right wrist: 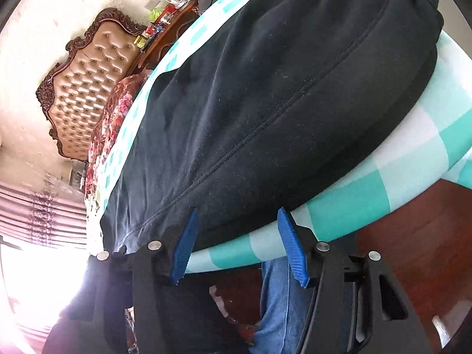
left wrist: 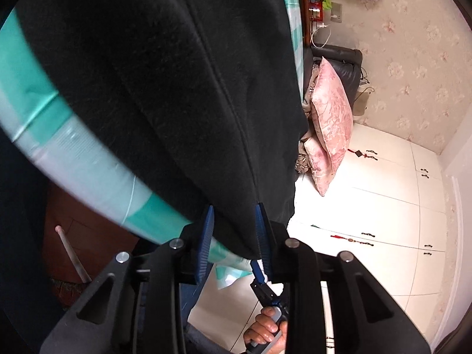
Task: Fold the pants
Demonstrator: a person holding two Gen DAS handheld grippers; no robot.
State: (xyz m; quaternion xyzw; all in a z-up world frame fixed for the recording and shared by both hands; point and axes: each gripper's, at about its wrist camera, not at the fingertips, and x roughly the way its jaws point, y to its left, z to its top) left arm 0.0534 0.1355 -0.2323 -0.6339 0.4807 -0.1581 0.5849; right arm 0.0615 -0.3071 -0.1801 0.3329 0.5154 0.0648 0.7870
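Note:
Black pants (left wrist: 165,82) lie spread on a table under a teal-and-white checked cloth (left wrist: 73,159). In the left wrist view, my left gripper (left wrist: 233,227) is at the pants' near hem at the table edge. Its blue pads stand a little apart with the hem and a strip of cloth between them, and I see no firm pinch. In the right wrist view the pants (right wrist: 265,103) stretch away with a seam down the middle. My right gripper (right wrist: 239,236) stands wide open at the table edge, straddling the hem and the checked cloth (right wrist: 354,200).
A person's hand (left wrist: 267,329) holds the other gripper's handle low in the left wrist view. Pink pillows (left wrist: 330,124) and white cupboards (left wrist: 383,191) stand beyond the table. A tufted headboard (right wrist: 88,79) and a flowered bedspread lie to the left. Blue jeans legs (right wrist: 277,301) stand under the table edge.

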